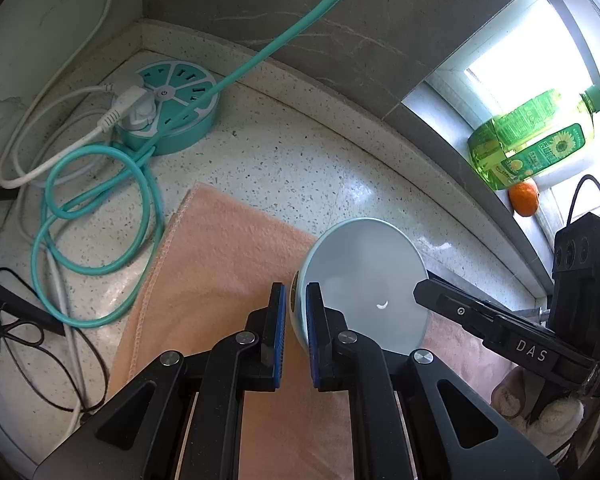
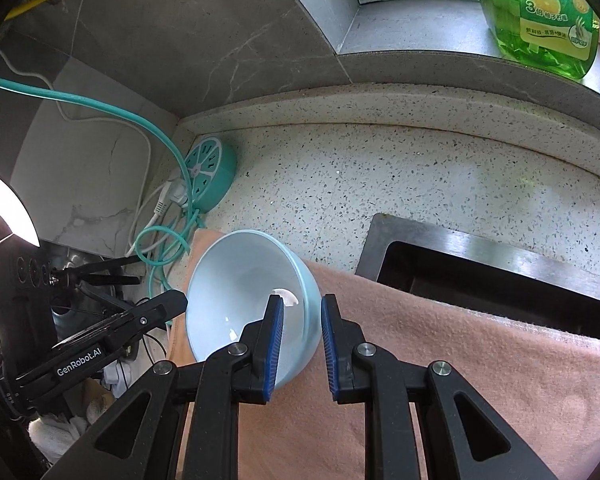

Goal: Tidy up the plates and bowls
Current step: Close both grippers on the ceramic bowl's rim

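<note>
Two grippers share one pale blue bowl (image 1: 364, 280): your left gripper (image 1: 296, 332) has its fingers clamped on the near rim, wall pinched between the blue pads, and your right gripper (image 2: 300, 340) has its fingers closed on the opposite rim, one inside and one outside. Held from both sides, the bowl tilts over the peach towel (image 2: 440, 344) spread on the speckled table (image 2: 340, 184), beside the sink (image 2: 480, 264). That padding looks like the landing spot, so lower it gently.
</note>
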